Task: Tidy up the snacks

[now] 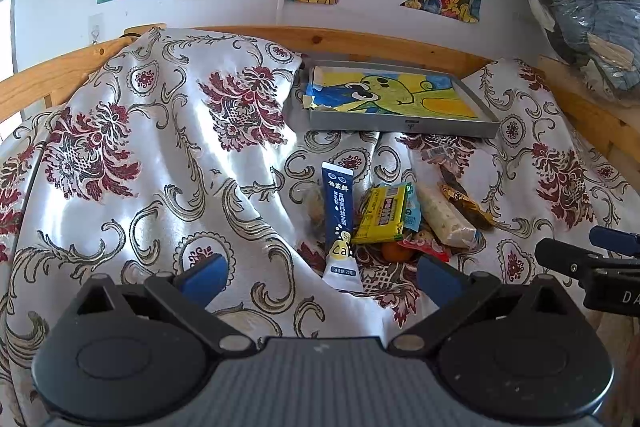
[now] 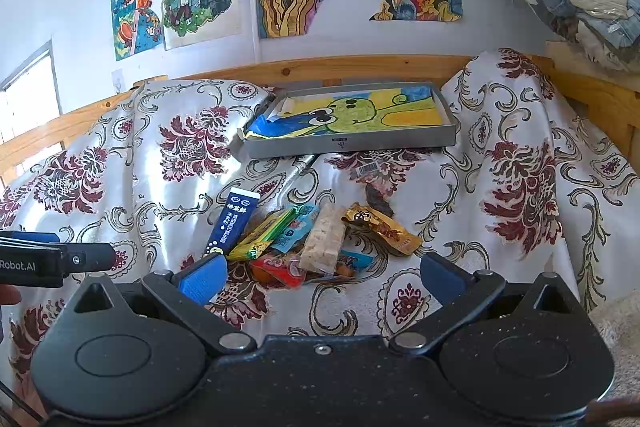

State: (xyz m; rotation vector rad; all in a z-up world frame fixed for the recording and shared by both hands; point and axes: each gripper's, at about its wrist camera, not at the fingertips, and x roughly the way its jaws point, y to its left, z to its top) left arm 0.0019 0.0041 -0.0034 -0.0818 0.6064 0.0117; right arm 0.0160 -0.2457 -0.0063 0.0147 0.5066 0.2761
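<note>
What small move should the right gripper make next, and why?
Probably ease the right gripper forward and down onto the pale cereal bar. Its jaws are open and empty, the bar lies on top of the snack pile just ahead, and the grey tray behind holds no snacks yet.
</note>
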